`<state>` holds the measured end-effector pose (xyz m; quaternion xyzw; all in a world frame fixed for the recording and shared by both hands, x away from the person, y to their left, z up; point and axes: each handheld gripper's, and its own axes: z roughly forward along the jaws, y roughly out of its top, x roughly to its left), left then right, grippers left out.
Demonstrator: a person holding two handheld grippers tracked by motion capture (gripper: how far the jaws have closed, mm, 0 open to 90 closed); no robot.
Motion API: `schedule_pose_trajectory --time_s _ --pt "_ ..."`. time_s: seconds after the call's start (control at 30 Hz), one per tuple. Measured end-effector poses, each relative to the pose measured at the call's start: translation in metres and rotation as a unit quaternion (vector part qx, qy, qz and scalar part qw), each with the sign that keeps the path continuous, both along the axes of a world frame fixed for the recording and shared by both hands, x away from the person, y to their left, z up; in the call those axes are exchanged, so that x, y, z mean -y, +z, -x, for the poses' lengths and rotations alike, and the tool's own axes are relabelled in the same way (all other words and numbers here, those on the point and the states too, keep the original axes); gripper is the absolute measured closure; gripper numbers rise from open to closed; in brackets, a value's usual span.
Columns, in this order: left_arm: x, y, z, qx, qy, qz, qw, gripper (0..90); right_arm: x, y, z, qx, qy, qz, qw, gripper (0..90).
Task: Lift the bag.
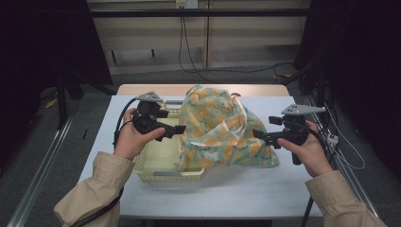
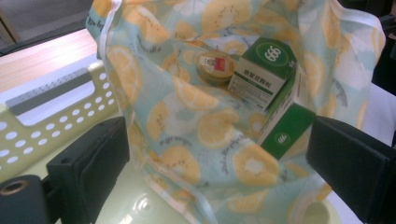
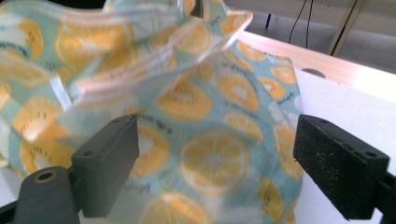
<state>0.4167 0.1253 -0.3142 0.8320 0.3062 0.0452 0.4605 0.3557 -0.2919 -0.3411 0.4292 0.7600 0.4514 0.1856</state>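
A lemon-print cloth bag (image 1: 220, 127) lies across the table, its mouth over a pale yellow perforated basket (image 1: 161, 172). My left gripper (image 1: 182, 129) is open at the bag's left edge; my right gripper (image 1: 255, 134) is open at its right side. Between the left gripper's jaws the bag (image 2: 187, 116) gapes, showing a green-and-white box (image 2: 273, 91) and a small round tin (image 2: 214, 67) inside. In the right gripper view the bag's outer cloth (image 3: 205, 135) spans the space between the wide-apart jaws.
The basket wall (image 2: 51, 107) with its slot handle runs along the left. White table surface (image 1: 246, 189) lies in front and to the right (image 3: 341, 107). A wooden strip (image 1: 151, 89) edges the far side, with cables on the floor beyond.
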Motion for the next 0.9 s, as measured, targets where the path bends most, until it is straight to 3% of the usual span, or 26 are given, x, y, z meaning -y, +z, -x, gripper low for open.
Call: schedule_pose_trajectory --time_s 0.23,0.3,0.9 --pt "-0.020 -0.007 0.013 0.005 0.004 0.003 1.0000 5.8 0.005 -0.010 0.012 0.001 0.003 0.005 1.0000 14.3" --pt "-0.026 -0.010 0.016 0.001 0.006 -0.004 1.0000 5.8 0.007 -0.014 0.015 -0.001 0.003 0.002 1.0000 14.3" --pt "-0.077 -0.037 0.045 0.000 0.034 0.010 0.9994 5.8 0.023 -0.046 0.037 -0.014 -0.004 0.012 0.9998 14.8"
